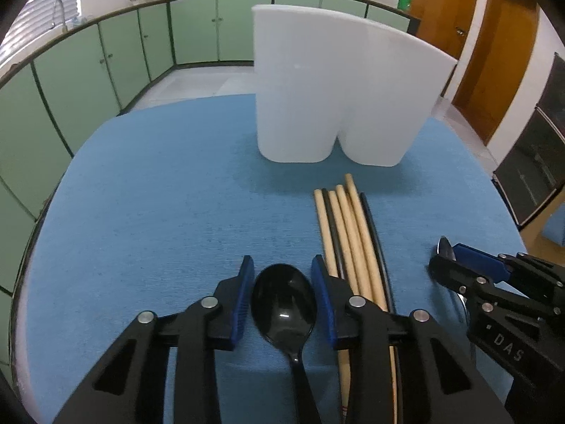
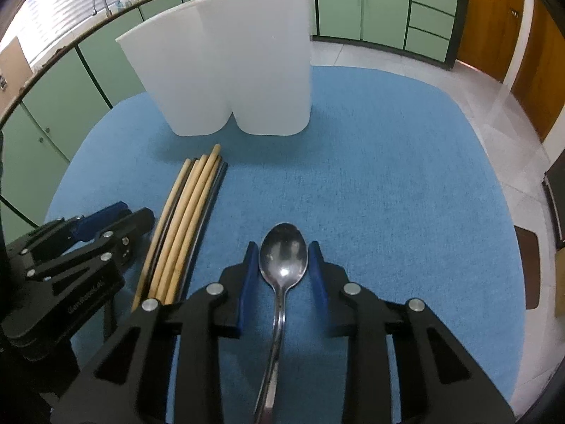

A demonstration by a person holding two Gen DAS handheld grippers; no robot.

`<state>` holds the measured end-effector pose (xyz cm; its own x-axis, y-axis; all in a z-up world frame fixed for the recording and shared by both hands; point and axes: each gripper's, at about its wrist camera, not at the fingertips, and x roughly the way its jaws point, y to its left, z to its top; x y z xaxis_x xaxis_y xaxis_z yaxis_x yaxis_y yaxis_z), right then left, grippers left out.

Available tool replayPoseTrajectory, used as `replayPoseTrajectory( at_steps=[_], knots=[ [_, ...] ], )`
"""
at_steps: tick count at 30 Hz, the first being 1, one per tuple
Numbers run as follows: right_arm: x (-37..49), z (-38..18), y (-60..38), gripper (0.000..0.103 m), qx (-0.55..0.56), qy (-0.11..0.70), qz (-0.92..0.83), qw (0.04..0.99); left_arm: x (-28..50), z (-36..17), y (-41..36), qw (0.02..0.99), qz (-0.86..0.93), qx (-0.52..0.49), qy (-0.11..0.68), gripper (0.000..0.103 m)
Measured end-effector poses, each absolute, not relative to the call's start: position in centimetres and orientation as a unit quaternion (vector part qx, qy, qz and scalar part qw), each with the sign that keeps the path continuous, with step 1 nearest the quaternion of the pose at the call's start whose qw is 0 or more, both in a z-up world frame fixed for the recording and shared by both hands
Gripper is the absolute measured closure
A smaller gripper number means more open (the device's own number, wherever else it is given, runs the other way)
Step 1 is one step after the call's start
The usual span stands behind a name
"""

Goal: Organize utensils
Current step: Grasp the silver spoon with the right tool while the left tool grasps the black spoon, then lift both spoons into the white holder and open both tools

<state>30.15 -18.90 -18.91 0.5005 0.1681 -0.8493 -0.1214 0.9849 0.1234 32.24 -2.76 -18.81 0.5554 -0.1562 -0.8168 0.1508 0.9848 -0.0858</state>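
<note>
A black plastic spoon [image 1: 284, 304] lies on the blue cloth between the open fingers of my left gripper [image 1: 282, 275]; the pads stand just off its bowl. A metal spoon [image 2: 282, 258] lies between the open fingers of my right gripper [image 2: 282, 261], pads close to its bowl. A bundle of wooden and black chopsticks [image 1: 348, 240] lies between the two grippers; it also shows in the right wrist view [image 2: 187, 212]. A white two-compartment holder [image 1: 339, 88] stands upright beyond them; it also shows in the right wrist view [image 2: 229, 67].
The blue cloth [image 2: 388, 194] covers a round table. Green kitchen cabinets [image 1: 106, 63] curve around the far side. Wooden doors [image 1: 494, 53] stand at the right. The floor beyond the table is pale tile.
</note>
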Motion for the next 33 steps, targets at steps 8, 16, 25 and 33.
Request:
replayPoseTrajectory(
  at_steps=[8, 16, 25, 33],
  knots=[
    [25.8, -15.6, -21.1, 0.076, 0.045, 0.378, 0.121, 0.917, 28.1, -14.9, -0.8, 0.935, -0.122, -0.033, 0.333, 0.07],
    [24.6, -12.2, -22.5, 0.076, 0.059, 0.299, 0.134, 0.943, 25.6, -11.8, -1.1, 0.959, -0.131, -0.026, 0.249, 0.07],
    [26.5, -4.8, -24.4, 0.076, 0.065, 0.21, 0.15, 0.964, 26.2, -5.9, -0.9, 0.975, -0.138, -0.042, 0.169, 0.07],
    [33.0, 0.2, -25.5, 0.076, 0.068, 0.162, 0.151, 0.973, 32.6, 0.6, -1.4, 0.985, -0.14, -0.054, 0.09, 0.07]
  ],
)
